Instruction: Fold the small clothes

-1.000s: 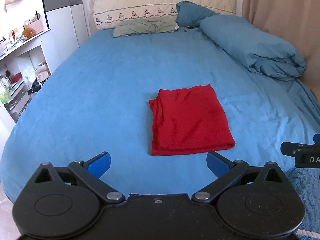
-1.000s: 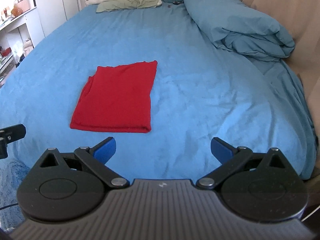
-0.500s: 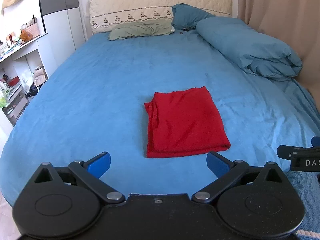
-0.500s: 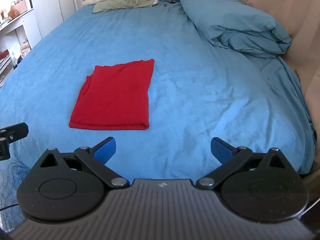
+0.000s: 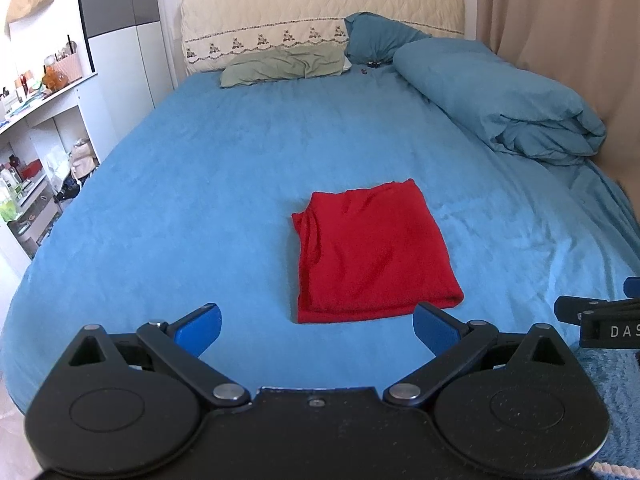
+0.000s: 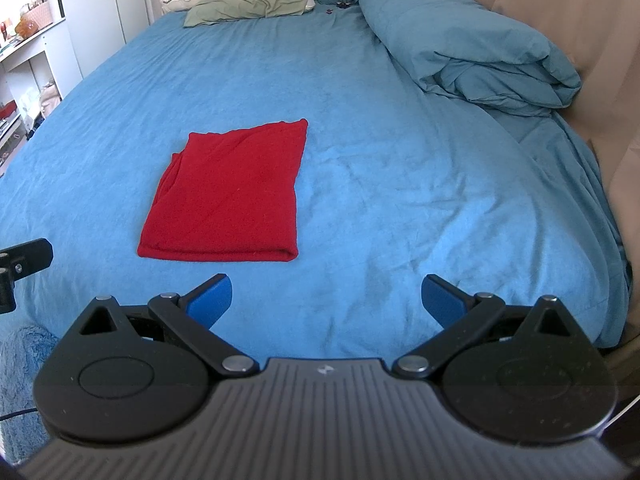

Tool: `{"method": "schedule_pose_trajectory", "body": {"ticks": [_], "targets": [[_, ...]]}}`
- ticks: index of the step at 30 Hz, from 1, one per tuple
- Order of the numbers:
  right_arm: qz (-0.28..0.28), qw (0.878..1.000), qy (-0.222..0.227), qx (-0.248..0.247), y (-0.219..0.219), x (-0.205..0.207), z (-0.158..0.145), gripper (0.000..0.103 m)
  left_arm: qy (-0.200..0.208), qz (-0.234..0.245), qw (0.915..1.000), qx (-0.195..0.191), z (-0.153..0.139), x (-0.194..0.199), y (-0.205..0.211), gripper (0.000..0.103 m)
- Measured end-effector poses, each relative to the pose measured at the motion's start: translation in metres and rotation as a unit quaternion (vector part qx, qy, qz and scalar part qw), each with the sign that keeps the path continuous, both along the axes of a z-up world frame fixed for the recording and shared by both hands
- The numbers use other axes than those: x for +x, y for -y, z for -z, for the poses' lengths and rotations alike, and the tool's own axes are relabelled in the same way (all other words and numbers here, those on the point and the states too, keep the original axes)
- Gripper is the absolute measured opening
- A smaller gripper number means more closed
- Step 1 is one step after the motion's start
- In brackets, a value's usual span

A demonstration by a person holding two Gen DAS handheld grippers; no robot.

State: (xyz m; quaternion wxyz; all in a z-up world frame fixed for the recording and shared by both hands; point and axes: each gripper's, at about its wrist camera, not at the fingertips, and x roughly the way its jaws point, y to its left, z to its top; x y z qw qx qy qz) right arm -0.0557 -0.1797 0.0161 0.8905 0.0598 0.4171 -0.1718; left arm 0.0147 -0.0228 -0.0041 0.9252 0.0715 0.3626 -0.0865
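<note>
A red garment (image 5: 370, 252) lies folded into a neat rectangle on the blue bed sheet (image 5: 200, 184); it also shows in the right wrist view (image 6: 232, 196), left of centre. My left gripper (image 5: 316, 326) is open and empty, held back near the bed's near edge, just short of the garment. My right gripper (image 6: 326, 298) is open and empty, to the right of the garment and apart from it. Neither gripper touches the cloth.
A rolled blue duvet (image 5: 500, 96) lies along the right side of the bed. Pillows (image 5: 284, 66) rest against the headboard. White shelves (image 5: 36, 128) with clutter stand at the left. A beige curtain (image 6: 560, 20) hangs at the right.
Both grippers have drawn back slightly from the bed, so the folded garment looks a little farther away. The garment has not moved. Both stay open.
</note>
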Motion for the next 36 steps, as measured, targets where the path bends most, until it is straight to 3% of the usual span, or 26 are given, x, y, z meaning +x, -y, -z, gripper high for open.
{"method": "schedule_pose_trajectory", "body": {"ticks": [36], "targets": [[-0.003, 1.0, 0.003, -0.005, -0.002, 0.0035, -0.0005, 0.103, 0.004, 0.0, 1.0, 0.002, -0.0024, 0.0039, -0.0009, 0.103]]}}
